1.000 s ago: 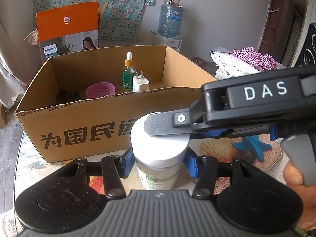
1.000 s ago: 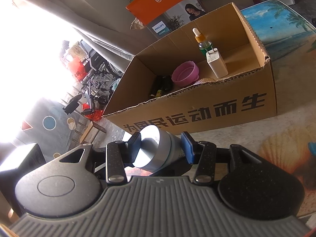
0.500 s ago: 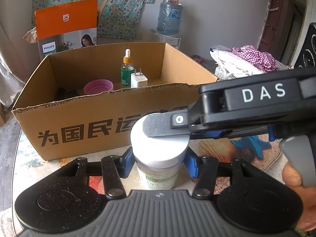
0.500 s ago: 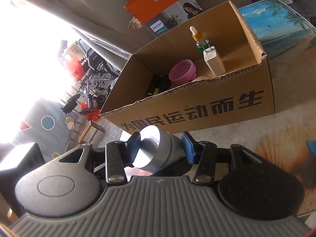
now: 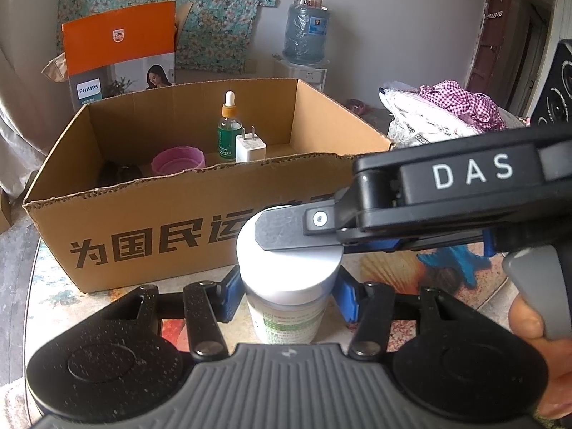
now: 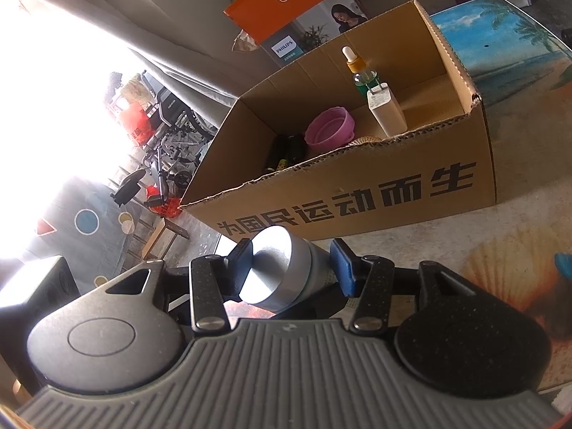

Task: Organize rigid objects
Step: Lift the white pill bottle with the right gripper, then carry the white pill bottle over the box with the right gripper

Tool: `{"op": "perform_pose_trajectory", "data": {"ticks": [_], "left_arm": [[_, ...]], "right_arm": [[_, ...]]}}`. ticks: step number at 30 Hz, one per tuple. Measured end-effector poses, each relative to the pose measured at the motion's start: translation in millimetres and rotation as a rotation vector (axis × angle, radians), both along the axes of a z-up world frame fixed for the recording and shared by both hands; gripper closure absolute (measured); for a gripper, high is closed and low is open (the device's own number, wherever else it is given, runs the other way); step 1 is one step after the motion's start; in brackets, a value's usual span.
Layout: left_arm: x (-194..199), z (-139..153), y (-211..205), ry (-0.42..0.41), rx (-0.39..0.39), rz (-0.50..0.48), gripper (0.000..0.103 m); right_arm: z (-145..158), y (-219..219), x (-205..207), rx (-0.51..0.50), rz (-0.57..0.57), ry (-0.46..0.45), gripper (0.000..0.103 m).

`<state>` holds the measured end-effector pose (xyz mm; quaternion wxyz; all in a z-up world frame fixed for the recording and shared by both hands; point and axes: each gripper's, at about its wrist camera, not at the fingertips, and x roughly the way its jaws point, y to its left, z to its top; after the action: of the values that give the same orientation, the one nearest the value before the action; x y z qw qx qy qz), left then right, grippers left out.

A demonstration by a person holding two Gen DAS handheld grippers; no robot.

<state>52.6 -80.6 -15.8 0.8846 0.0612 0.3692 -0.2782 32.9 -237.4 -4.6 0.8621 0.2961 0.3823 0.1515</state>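
A white jar (image 5: pixel 286 321) with a pale grey lid (image 5: pixel 289 271) stands between the blue pads of my left gripper (image 5: pixel 287 298), which is shut on its body. My right gripper (image 6: pixel 291 264) comes in from the right. Its jaws are opening with the jar's lid (image 6: pixel 275 268) between them, and a thin gap shows at the right pad (image 6: pixel 343 266). Just behind stands an open cardboard box (image 5: pixel 178 243). It holds a green dropper bottle (image 5: pixel 228 132), a white charger (image 5: pixel 250 148), a pink bowl (image 5: pixel 177 160) and dark items (image 5: pixel 118 175).
The box stands on a table with a beach-print cover (image 6: pixel 500 46). An orange Philips carton (image 5: pixel 118 60) stands behind the box, and a water dispenser (image 5: pixel 305 32) by the wall. A cloth pile (image 5: pixel 447 111) lies at right. A person's hand (image 5: pixel 536 329) holds the right gripper.
The right gripper's jaws have eased apart slightly around the lid. The left gripper still holds the jar, and both hands have stayed in place.
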Motion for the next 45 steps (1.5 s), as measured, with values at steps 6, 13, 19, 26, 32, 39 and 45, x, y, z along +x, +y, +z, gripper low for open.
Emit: {"op": "perform_pose_trajectory", "data": {"ticks": [6, 13, 19, 26, 32, 39, 45], "left_arm": [[-5, 10, 6, -0.017, -0.012, 0.004, 0.049], [-12, 29, 9, -0.061, -0.035, 0.003, 0.049], [-16, 43, 9, -0.092, -0.044, -0.005, 0.049], [-16, 60, 13, -0.122, -0.069, -0.008, 0.049], [-17, 78, 15, -0.164, -0.09, -0.014, 0.049], [-11, 94, 17, -0.19, -0.111, -0.015, 0.049], [1, 107, 13, -0.206, -0.128, -0.02, 0.049]], "right_arm": [[8, 5, -3, -0.008, 0.011, -0.023, 0.055], [29, 11, -10, -0.042, 0.023, -0.086, 0.054], [47, 13, -15, -0.067, 0.03, -0.135, 0.053], [65, 14, -20, -0.076, 0.034, -0.18, 0.053], [82, 14, -23, -0.082, 0.045, -0.214, 0.053], [103, 15, -23, -0.098, 0.05, -0.254, 0.053], [120, 11, -16, -0.112, 0.054, -0.281, 0.053]]}}
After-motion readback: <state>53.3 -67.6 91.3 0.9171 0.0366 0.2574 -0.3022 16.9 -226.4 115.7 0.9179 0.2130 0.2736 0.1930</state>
